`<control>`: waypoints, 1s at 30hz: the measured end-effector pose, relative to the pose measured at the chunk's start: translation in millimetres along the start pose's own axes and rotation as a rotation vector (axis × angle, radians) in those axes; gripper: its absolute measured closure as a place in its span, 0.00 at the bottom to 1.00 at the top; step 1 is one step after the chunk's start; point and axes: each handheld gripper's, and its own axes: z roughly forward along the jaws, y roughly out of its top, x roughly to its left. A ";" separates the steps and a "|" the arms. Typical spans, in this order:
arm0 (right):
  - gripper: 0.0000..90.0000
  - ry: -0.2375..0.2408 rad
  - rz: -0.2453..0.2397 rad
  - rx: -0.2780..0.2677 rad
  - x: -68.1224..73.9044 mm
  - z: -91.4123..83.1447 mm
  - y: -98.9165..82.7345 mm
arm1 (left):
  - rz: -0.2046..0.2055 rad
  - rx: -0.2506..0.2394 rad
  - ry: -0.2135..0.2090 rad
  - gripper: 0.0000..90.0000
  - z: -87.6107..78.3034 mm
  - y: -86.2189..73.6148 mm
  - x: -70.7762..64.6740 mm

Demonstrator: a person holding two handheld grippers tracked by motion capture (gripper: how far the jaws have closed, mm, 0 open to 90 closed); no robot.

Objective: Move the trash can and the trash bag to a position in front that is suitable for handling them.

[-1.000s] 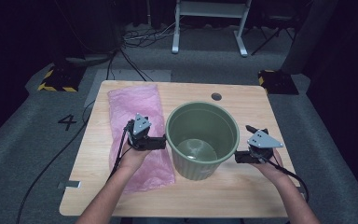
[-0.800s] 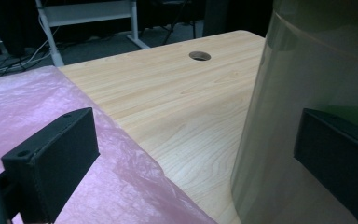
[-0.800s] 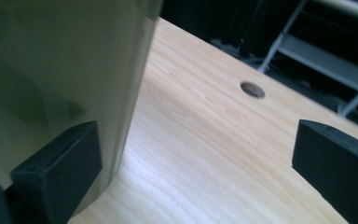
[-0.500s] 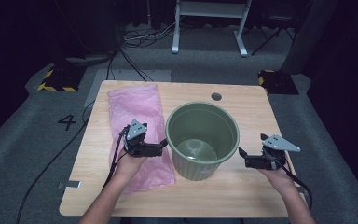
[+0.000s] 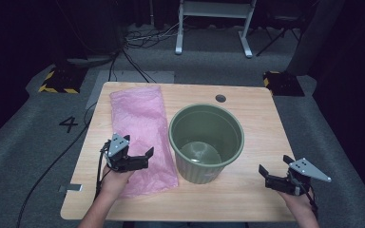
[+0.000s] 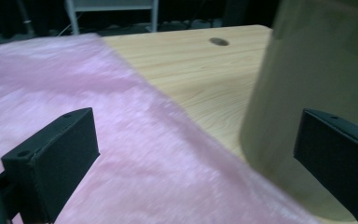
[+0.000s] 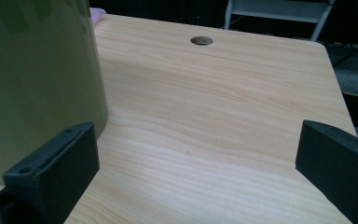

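Now left gripper [image 5: 140, 156] low over pink bag [image 5: 140, 118], fingers apart, right gripper [image 5: 272, 168] beside green bin [image 5: 206, 142], fingers apart

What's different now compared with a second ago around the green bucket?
Both tongs backed away from the green bucket: the right tongs pulled out toward the table's near right corner, the left tongs drew back over the pink bag. Both are open and empty. Bucket and bag stayed put.
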 end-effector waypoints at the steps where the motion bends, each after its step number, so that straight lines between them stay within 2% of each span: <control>1: 0.00 0.000 0.000 0.000 0.0 0.0 0.0 | -0.008 0.001 0.006 0.00 -2.0 -1.7 2.4; 3: 0.00 -0.008 0.012 -0.013 0.5 0.7 -9.8 | -0.039 0.020 0.017 0.00 -5.4 -6.4 10.9; 5: 0.00 -0.005 0.014 -0.011 0.6 1.7 -11.9 | -0.051 0.035 0.034 0.00 -7.0 -11.2 19.4; 8: 0.00 -0.012 0.029 -0.005 1.2 6.8 -19.7 | -0.086 0.033 0.043 0.00 -10.0 -17.4 31.5; 10: 0.00 -0.023 0.028 -0.002 1.6 10.3 -24.1 | -0.095 0.038 0.071 0.01 -11.3 -21.4 38.9; 11: 0.00 -0.027 0.025 0.002 1.5 12.0 -25.9 | -0.094 0.051 0.071 0.02 -11.4 -23.6 44.0; 12: 0.00 -0.034 0.027 0.003 1.4 13.7 -27.7 | -0.105 0.062 0.073 0.04 -11.6 -25.6 47.6; 13: 0.00 -0.038 0.037 0.006 1.1 15.6 -30.0 | -0.114 0.069 0.082 0.12 -11.6 -26.9 50.2; 15: 0.00 -0.041 0.036 -0.001 1.0 16.5 -32.0 | -0.130 0.078 0.096 0.13 -12.0 -30.7 57.3; 16: 0.00 -0.043 0.036 -0.003 1.5 17.2 -33.5 | -0.126 0.082 0.098 0.11 -12.3 -31.8 59.6; 19: 0.00 -0.045 0.030 0.011 1.6 20.8 -38.1 | -0.149 0.092 0.120 0.06 -12.1 -36.1 68.8; 21: 0.00 -0.048 0.028 0.022 1.5 22.3 -40.2 | -0.136 0.103 0.144 0.06 -11.1 -38.5 72.5; 24: 0.00 -0.049 0.033 0.020 0.2 22.6 -41.3 | -0.140 0.145 0.139 0.05 -7.9 -41.4 77.7; 26: 0.00 -0.052 0.033 0.016 -0.3 21.9 -41.3 | -0.134 0.172 0.163 0.03 -3.7 -43.4 78.4; 30: 0.00 -0.053 0.031 0.016 -0.5 20.7 -41.9 | -0.126 0.194 0.173 0.03 2.0 -46.2 79.1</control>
